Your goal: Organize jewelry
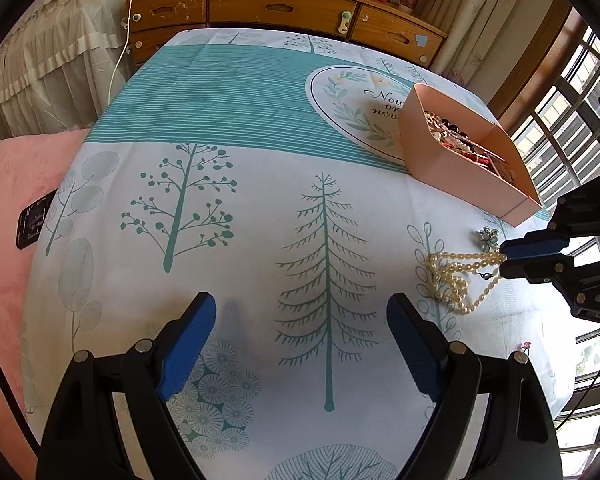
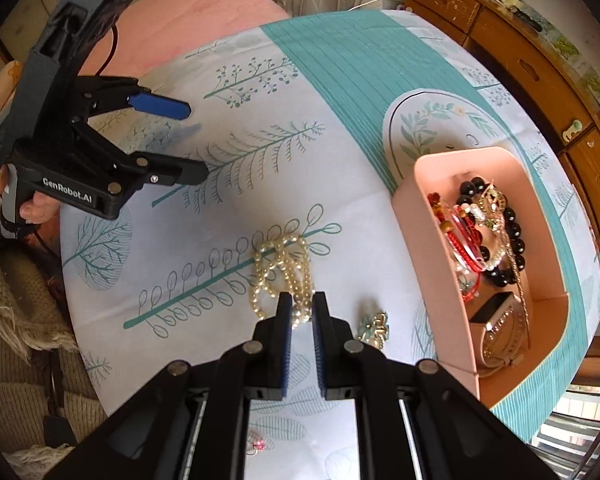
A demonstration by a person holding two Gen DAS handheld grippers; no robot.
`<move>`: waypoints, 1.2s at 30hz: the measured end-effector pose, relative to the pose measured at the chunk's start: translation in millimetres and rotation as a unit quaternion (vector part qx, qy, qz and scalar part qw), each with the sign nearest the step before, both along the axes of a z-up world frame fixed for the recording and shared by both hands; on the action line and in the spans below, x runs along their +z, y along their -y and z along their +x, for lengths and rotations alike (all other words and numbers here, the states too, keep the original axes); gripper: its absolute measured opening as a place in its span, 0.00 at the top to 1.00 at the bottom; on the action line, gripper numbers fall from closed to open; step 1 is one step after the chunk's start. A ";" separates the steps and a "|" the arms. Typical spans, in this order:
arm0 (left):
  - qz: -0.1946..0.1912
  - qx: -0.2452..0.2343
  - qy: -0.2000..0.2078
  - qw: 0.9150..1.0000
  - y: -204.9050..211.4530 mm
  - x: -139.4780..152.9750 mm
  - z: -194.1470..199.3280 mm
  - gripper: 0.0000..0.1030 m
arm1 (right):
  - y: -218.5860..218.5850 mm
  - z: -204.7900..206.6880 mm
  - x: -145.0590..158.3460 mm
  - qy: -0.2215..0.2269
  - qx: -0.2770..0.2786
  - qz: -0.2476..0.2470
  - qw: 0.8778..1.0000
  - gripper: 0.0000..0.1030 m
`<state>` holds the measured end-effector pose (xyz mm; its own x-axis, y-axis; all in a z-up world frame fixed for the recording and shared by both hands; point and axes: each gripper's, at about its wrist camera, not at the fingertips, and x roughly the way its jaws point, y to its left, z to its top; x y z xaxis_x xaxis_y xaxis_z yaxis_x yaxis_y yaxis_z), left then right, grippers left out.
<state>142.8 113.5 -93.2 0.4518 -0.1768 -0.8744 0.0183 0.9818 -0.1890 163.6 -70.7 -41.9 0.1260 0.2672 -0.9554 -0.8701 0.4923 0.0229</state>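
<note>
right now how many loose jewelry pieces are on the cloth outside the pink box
3: the pearl necklace gripped by the right tongs, a flower brooch beside it, a small pink piece nearer the camera. Others may be hidden.

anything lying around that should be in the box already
Yes. The flower brooch lies loose on the tablecloth beside the pink box, and a small pink stone sits further off. The pearl necklace is also outside, a tangled heap pinched by the right gripper.
</note>
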 end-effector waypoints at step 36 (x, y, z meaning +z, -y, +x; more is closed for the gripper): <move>0.012 -0.010 0.001 1.000 18.6 11.7 -10.8 0.17 | 17.8 10.6 -23.3 -0.020 -0.067 -0.008 0.998 0.82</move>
